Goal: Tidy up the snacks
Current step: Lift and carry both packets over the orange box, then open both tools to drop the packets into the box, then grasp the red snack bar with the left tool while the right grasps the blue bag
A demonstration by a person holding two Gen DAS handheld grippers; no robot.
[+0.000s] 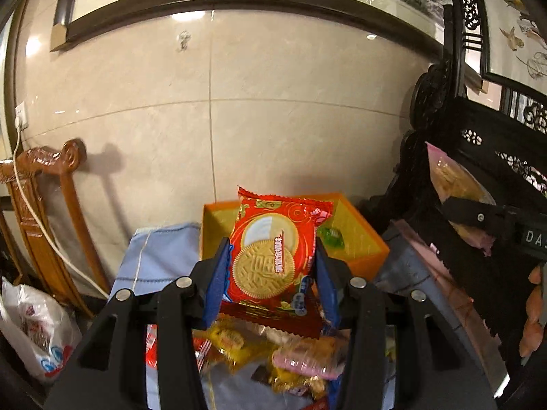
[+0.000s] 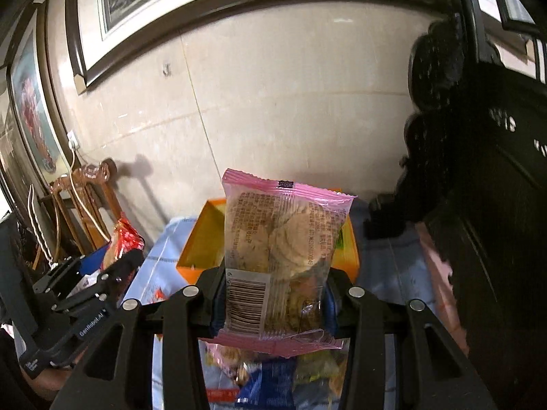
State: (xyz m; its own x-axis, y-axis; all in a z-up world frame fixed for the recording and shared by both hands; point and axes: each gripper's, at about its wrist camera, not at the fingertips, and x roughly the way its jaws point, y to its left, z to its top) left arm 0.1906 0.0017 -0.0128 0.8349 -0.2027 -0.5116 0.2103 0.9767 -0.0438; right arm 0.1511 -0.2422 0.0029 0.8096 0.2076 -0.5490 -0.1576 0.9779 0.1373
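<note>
My left gripper (image 1: 271, 259) is shut on a red biscuit packet (image 1: 273, 256), held upright above the table. The blue pads press its two sides. My right gripper (image 2: 273, 294) is shut on a pink-edged clear packet of round biscuits (image 2: 280, 253), barcode side facing me. Behind both packets stands an open orange box (image 1: 369, 249) with a yellow inside and a green sweet (image 1: 330, 237) in it. A pile of loose snack packets (image 1: 290, 355) lies below the left gripper on a light blue cloth (image 1: 160, 253). In the right wrist view the left gripper (image 2: 112, 266) with its red packet (image 2: 124, 239) shows at the left.
A tiled wall rises right behind the box. A carved dark wooden cabinet (image 1: 478, 157) crowds the right side. A wooden chair (image 1: 44, 205) with a white cable stands at the left, with a white plastic bag (image 1: 37, 335) below it. A hand (image 1: 533, 314) shows at the right edge.
</note>
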